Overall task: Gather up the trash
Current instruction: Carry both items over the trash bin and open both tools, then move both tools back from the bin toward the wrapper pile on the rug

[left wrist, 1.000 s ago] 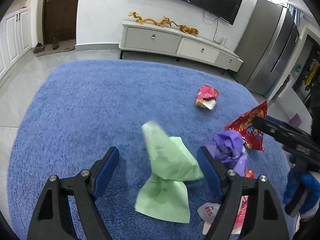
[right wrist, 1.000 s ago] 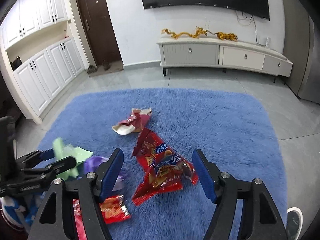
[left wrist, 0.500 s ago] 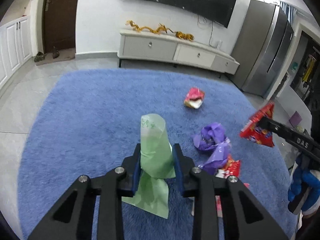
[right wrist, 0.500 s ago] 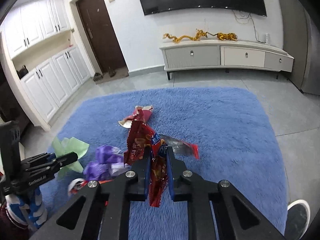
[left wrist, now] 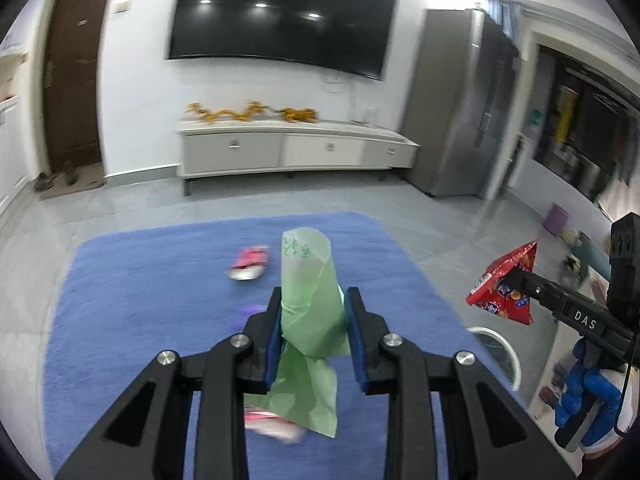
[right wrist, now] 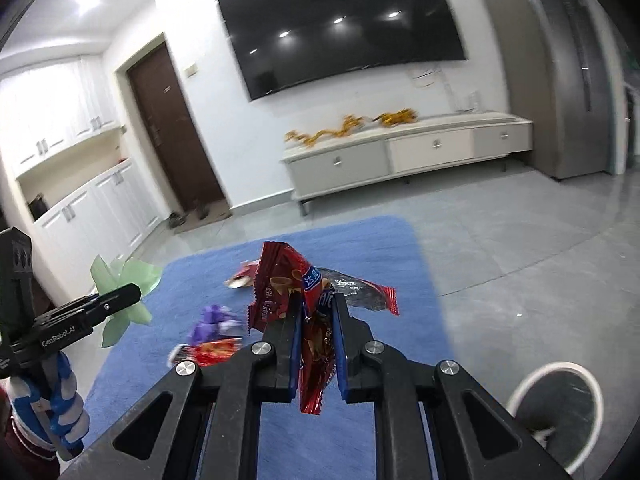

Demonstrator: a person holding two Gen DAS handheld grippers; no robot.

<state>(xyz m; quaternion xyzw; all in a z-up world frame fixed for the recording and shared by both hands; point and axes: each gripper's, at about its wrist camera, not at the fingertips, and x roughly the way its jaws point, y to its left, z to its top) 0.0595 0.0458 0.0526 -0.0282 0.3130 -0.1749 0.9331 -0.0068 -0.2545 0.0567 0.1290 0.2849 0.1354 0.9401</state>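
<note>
Blue rug (left wrist: 140, 300) is lying below both tools, white bin (right wrist: 554, 412) sitting off its right edge. Right gripper (right wrist: 317, 320) is pinching the red snack bag (right wrist: 296, 284) tight, and it's hanging nearer the bin, low to its right. Left gripper (left wrist: 313, 320) is clamping the green wrapper (left wrist: 310, 300), long axis upright. Purple wrapper (right wrist: 214, 320) and pink wrapper (left wrist: 250, 266) are lying on the rug.

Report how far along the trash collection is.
Nothing visibly binned yet. In hand: left hand-held gripper grips the green wrapper; right hand-held gripper grips the red snack bag. Left on the blue rug: pink wrapper, purple wrapper, small red packet.
</note>
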